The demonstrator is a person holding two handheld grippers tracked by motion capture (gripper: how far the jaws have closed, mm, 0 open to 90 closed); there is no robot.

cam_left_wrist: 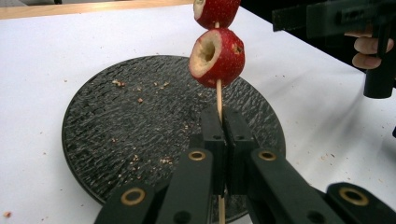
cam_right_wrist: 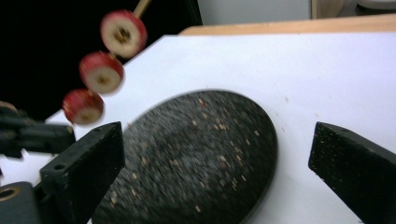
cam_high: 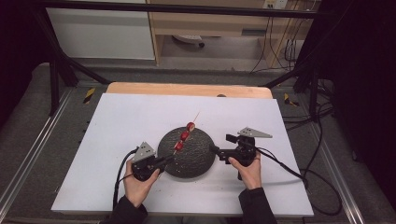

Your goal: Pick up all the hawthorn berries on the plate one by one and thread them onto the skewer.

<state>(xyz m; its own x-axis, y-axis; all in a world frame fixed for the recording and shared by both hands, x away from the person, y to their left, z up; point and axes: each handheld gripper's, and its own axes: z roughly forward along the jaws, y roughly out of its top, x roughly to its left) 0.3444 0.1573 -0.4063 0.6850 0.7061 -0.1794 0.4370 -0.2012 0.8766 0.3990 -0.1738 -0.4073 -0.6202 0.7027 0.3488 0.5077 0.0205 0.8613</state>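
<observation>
Left gripper (cam_high: 164, 162) at 7 o'clock of the plate, jaws clamped tight on the bottom of a wooden skewer (cam_left_wrist: 219, 100); the left gripper view shows the stick pinched between the two black pads. Skewer slants up toward 1 o'clock over the round dark stone plate (cam_high: 196, 158), carrying three red cored fruit pieces (cam_high: 185, 136), likely hawthorn, spaced along it; bare tip (cam_high: 196, 115) past the top one. Crumbs scattered on the plate. Right gripper (cam_high: 223, 145) at 3 o'clock just off the plate rim, jaws spread wide, nothing between them, clear of the fruit. Plate sits on a white board (cam_high: 116, 121), wooden tabletop edge (cam_high: 187, 88) at 12 o'clock beyond.
</observation>
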